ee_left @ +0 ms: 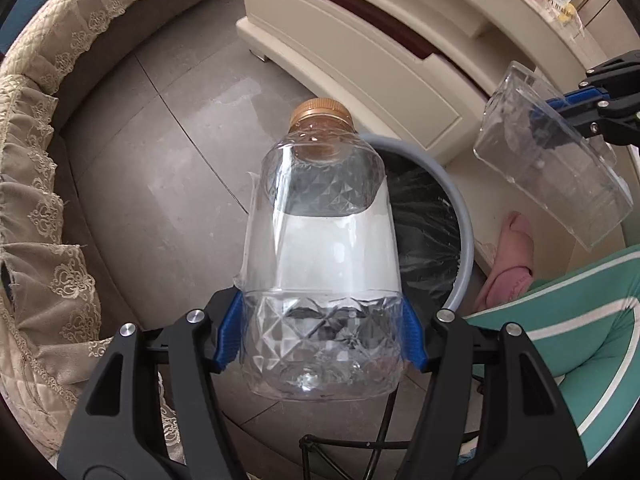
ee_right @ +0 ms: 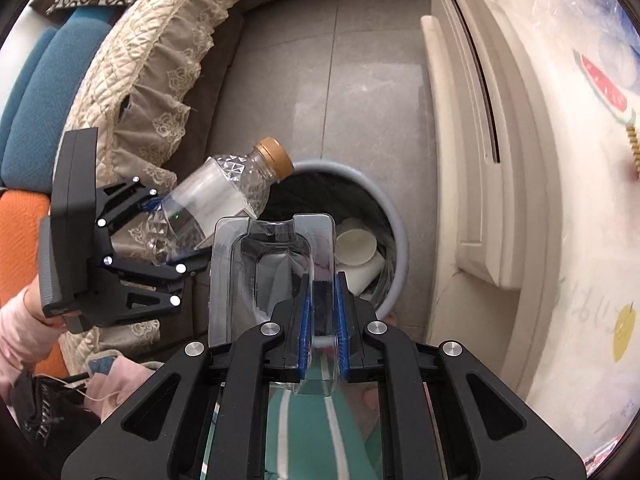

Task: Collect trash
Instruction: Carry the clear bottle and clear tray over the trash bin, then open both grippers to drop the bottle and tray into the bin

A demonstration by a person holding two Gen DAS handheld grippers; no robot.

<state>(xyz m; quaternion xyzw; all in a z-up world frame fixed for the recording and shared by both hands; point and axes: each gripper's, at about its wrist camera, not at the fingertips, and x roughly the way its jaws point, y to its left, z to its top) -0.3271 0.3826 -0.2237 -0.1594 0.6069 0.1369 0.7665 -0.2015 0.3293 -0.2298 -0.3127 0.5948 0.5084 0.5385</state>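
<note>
My left gripper (ee_left: 320, 336) is shut on the base of a clear plastic bottle (ee_left: 320, 240) with a gold cap, held neck-forward over the near rim of a grey trash bin (ee_left: 460, 208) lined with a black bag. My right gripper (ee_right: 323, 316) is shut on the edge of a clear plastic tray (ee_right: 272, 264), held above the same bin (ee_right: 394, 240). In the right wrist view the left gripper (ee_right: 160, 232) and bottle (ee_right: 224, 192) sit at the left of the bin. In the left wrist view the right gripper (ee_left: 560, 120) and tray (ee_left: 552, 168) show at the upper right.
White paper cups (ee_right: 358, 252) lie inside the bin. A cream cabinet (ee_left: 360, 40) stands behind the bin, and a lace-covered sofa (ee_right: 152, 80) is at the left. A table with a printed cloth (ee_right: 592, 200) is at the right. My green-striped leg (ee_left: 560, 320) and pink slipper (ee_left: 516, 256) are near the bin.
</note>
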